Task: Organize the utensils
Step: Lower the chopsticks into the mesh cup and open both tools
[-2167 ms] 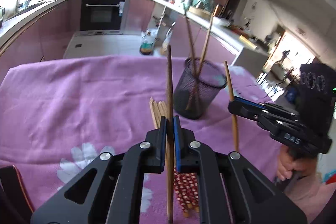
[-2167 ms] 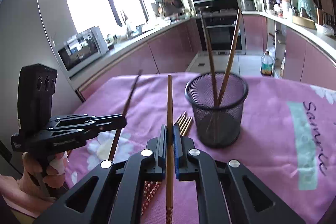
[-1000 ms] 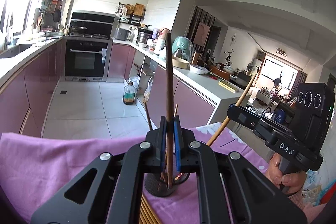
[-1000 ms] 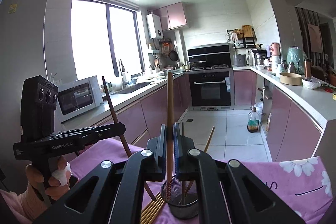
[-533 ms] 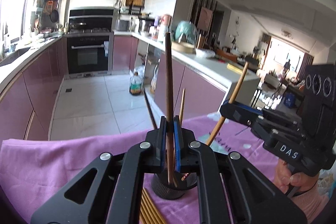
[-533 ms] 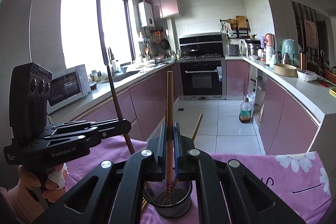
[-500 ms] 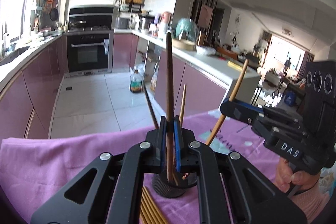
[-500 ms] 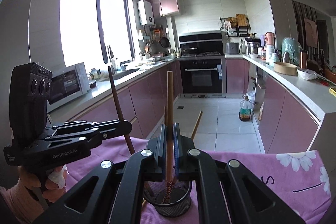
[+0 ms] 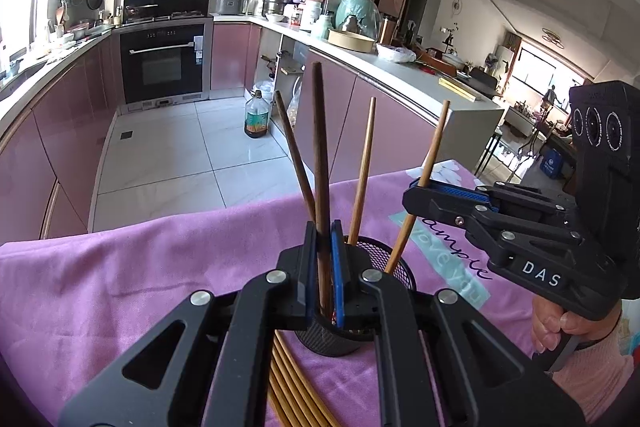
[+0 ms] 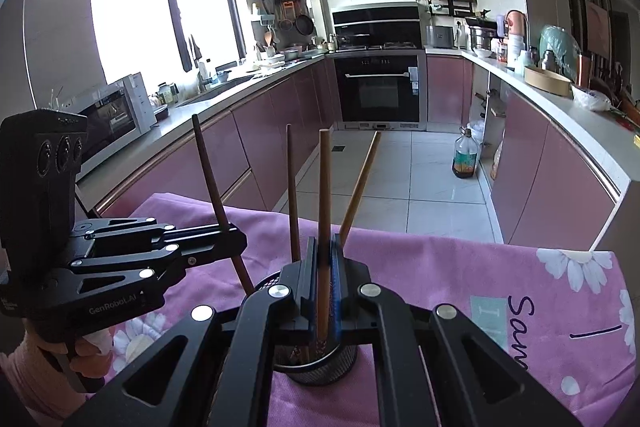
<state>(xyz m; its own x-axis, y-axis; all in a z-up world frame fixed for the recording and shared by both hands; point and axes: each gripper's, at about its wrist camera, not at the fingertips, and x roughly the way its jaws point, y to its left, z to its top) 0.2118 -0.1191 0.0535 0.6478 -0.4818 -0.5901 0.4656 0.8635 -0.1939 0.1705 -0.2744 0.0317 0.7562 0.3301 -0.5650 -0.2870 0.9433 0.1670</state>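
Note:
A black mesh cup (image 9: 384,263) stands on the purple tablecloth (image 9: 120,291). My left gripper (image 9: 322,231) is shut on a dark brown chopstick (image 9: 320,147), held upright with its lower end inside the cup. My right gripper (image 10: 324,247) is shut on a lighter wooden chopstick (image 10: 324,195), its patterned lower end also inside the cup (image 10: 320,367). Two more chopsticks (image 9: 362,167) lean in the cup. The right gripper also shows in the left wrist view (image 9: 420,195), the left gripper in the right wrist view (image 10: 236,243).
Several loose chopsticks (image 9: 292,383) lie on the cloth in front of the cup. Beyond the table edge are the tiled kitchen floor, an oil bottle (image 9: 256,119), pink cabinets and an oven (image 10: 380,91).
Both grippers have come down and tilted toward the table. Both held chopsticks have sunk deeper into the cup.

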